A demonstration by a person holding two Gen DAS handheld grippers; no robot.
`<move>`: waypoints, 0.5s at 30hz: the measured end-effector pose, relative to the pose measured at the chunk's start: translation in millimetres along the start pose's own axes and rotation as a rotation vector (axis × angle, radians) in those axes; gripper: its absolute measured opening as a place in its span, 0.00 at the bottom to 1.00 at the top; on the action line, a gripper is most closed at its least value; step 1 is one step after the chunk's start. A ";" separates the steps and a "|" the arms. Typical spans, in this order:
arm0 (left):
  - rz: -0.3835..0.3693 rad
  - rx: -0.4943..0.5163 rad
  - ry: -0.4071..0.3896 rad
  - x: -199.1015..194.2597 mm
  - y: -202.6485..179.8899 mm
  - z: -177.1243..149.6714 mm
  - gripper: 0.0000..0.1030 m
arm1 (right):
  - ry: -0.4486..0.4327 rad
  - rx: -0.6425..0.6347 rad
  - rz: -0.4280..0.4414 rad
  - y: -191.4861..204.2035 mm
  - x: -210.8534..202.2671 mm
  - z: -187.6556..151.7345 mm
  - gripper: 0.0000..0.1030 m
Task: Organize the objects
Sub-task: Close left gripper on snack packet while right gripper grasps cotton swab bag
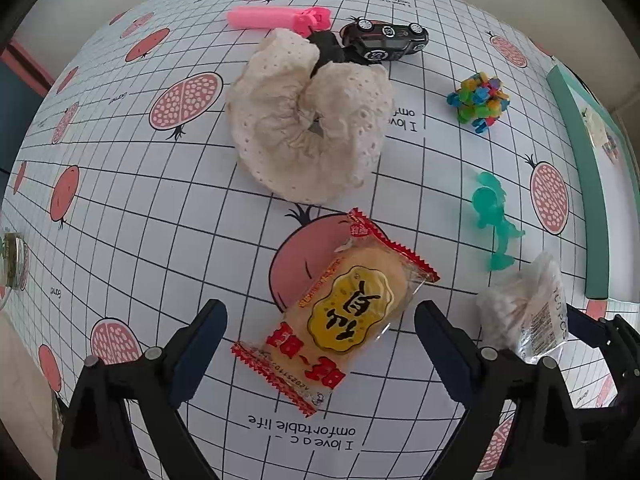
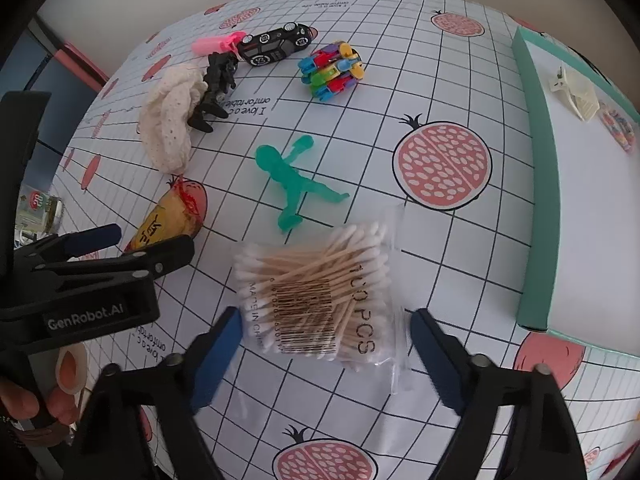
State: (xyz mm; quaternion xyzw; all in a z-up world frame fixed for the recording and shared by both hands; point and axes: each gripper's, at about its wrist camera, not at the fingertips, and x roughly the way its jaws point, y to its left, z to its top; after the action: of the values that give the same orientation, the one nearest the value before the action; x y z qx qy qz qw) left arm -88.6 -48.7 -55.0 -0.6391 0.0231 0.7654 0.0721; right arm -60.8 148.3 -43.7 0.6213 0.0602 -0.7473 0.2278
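tablecloth (image 1: pixel 132 208): white, black grid, pink pomegranates | snack packet (image 1: pixel 340 312): red edges, yellow label | scrunchie (image 1: pixel 308 128): cream eyelet | toy car (image 1: pixel 386 40): black | clip (image 1: pixel 276 18): pink | figure (image 2: pixel 294 186): translucent green | tray (image 2: pixel 538 184): teal rim | cotton swabs (image 2: pixel 320 288): tan sticks, white tips | gripper pads (image 2: pixel 218 356): blue

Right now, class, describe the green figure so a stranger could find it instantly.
Start at the teal tray on the table's right side. Left of it, just beyond the cotton swab packet, lies the green figure: translucent, one solid colour, shaped like a small person with limbs spread.
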 end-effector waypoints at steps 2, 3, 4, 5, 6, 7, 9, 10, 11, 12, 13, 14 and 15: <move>-0.003 0.002 0.007 0.5 -5.2 0.6 0.78 | -0.002 0.000 0.003 0.5 -0.4 -0.6 0.77; -0.003 0.002 0.012 1.4 -5.6 0.5 0.77 | -0.002 0.002 0.004 0.7 -0.4 -1.0 0.76; 0.000 0.004 0.015 2.0 -5.9 0.3 0.76 | -0.003 0.004 0.003 0.8 -0.4 -1.5 0.75; 0.001 0.005 0.018 2.2 -6.3 0.2 0.73 | -0.004 0.005 0.003 1.0 -0.5 -1.9 0.73; 0.001 0.004 0.019 2.0 -6.3 0.4 0.71 | -0.004 0.007 0.005 0.8 -0.7 -2.3 0.72; 0.000 0.002 0.018 1.7 -6.4 0.9 0.68 | -0.005 0.010 0.007 0.7 -0.7 -2.7 0.71; 0.000 0.005 0.017 1.4 -6.7 2.1 0.66 | -0.006 0.018 0.010 0.2 -0.9 -3.5 0.70; -0.001 0.007 0.018 1.2 -7.2 2.0 0.64 | -0.006 0.020 0.011 2.5 0.4 -2.0 0.69; -0.004 0.009 0.019 1.0 -7.9 2.0 0.62 | -0.006 0.022 0.013 2.7 0.5 -2.6 0.69; -0.006 0.011 0.021 0.4 -6.1 1.6 0.61 | -0.005 0.022 0.014 0.0 -1.6 3.4 0.68; -0.008 0.013 0.022 -0.2 -3.0 1.7 0.58 | -0.005 0.024 0.015 0.4 -1.5 3.2 0.68; -0.009 0.015 0.022 -0.1 -4.1 1.2 0.56 | -0.006 0.026 0.016 0.7 -1.5 2.9 0.67; -0.011 0.017 0.023 -0.5 -5.7 1.1 0.55 | -0.005 0.030 0.019 0.9 -1.2 3.0 0.67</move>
State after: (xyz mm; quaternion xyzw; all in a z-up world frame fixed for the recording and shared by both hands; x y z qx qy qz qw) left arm -88.8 -42.9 -54.0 -0.6472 0.0266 0.7575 0.0814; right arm -63.0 146.7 -41.8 0.6232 0.0425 -0.7475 0.2257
